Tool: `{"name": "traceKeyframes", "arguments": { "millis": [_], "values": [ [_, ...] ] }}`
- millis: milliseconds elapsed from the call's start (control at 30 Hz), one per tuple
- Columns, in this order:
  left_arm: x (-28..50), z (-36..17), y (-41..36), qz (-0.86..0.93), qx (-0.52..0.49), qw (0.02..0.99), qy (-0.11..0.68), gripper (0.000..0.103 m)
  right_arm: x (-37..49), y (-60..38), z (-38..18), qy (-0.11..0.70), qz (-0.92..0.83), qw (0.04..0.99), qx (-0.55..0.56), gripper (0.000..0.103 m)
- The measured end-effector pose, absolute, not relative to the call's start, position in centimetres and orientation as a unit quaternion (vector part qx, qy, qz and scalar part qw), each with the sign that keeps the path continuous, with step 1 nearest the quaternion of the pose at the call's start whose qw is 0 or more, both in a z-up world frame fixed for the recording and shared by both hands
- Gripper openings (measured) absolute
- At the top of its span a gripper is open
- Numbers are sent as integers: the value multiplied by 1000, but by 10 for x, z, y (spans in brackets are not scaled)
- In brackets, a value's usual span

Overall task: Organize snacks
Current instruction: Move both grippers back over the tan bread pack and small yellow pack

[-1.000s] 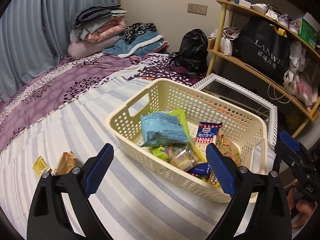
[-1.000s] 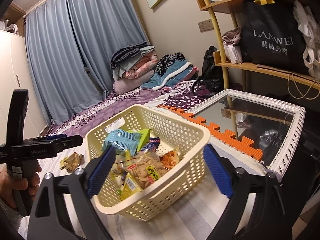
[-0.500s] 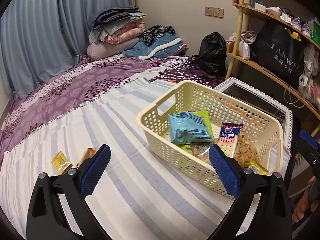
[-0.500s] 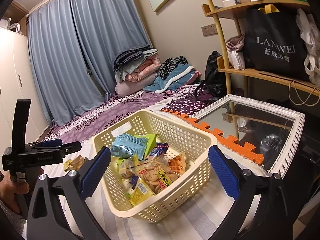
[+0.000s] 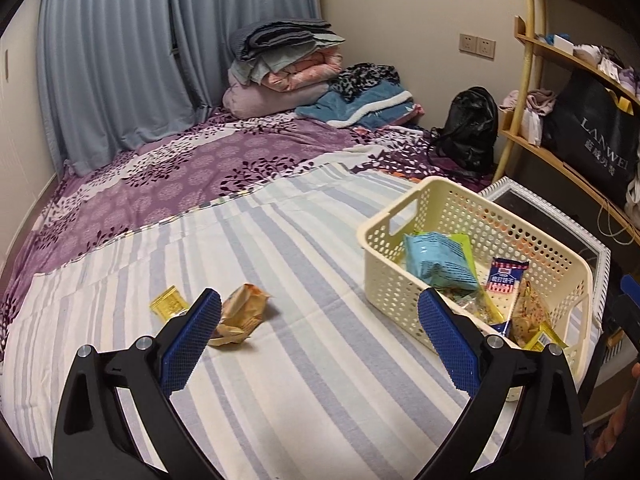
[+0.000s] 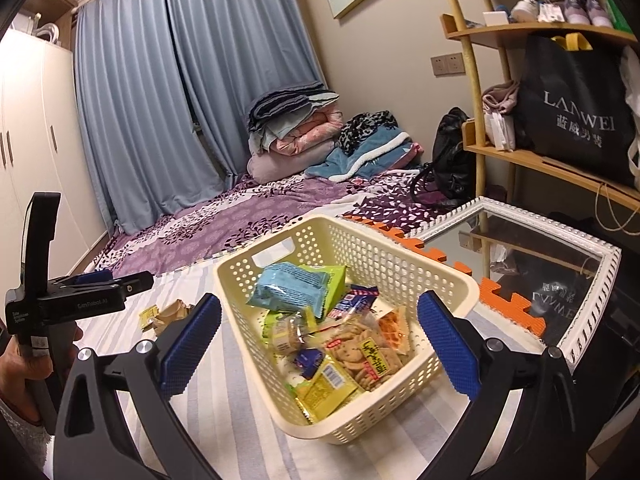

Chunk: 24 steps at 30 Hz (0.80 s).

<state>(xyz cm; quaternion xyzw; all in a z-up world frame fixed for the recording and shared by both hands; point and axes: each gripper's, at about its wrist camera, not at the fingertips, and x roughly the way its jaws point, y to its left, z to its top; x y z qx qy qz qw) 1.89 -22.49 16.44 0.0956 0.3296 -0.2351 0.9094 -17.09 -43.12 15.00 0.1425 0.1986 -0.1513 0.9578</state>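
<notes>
A cream perforated basket (image 5: 568, 280) (image 6: 460, 280) stands on the striped sheet and holds several snack packets, a light blue bag (image 5: 436, 258) (image 6: 292, 284) on top. Two snacks lie loose on the sheet to its left: a tan crumpled packet (image 5: 240, 312) (image 6: 172, 312) and a small yellow packet (image 5: 168, 304) (image 6: 146, 314). My left gripper (image 5: 320, 340) is open and empty, just above the sheet between the loose snacks and the basket; it also shows in the right wrist view (image 6: 116, 284). My right gripper (image 6: 320, 340) is open and empty in front of the basket.
A purple floral bedspread (image 5: 180, 184) lies beyond the striped sheet, with folded bedding (image 5: 288, 68) stacked at the wall. A white-framed mirror (image 6: 560, 264) lies right of the basket by orange foam tiles (image 6: 508, 308). A wooden shelf (image 6: 540, 160) and black backpack (image 5: 472, 128) stand behind.
My left gripper has swung left away from the basket toward the two loose snacks, which now sit near its left finger. My right gripper has pulled back slightly from the basket.
</notes>
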Motion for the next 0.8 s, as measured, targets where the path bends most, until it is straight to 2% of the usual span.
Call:
{"name": "traceKeyframes", "arguments": {
  "millis": [167,400,800],
  "values": [
    [20,163,-206,-202,96,919,324,100,-165,-417,153,204,-139,960,130,98],
    [8,156,-194,-148,161,932,290,100,-151,-393,153,221,-114,962,111,98],
    [12,142,-155,-131,133,933,308,100,-123,-354,143,255,-75,960,90,98]
  ]
}}
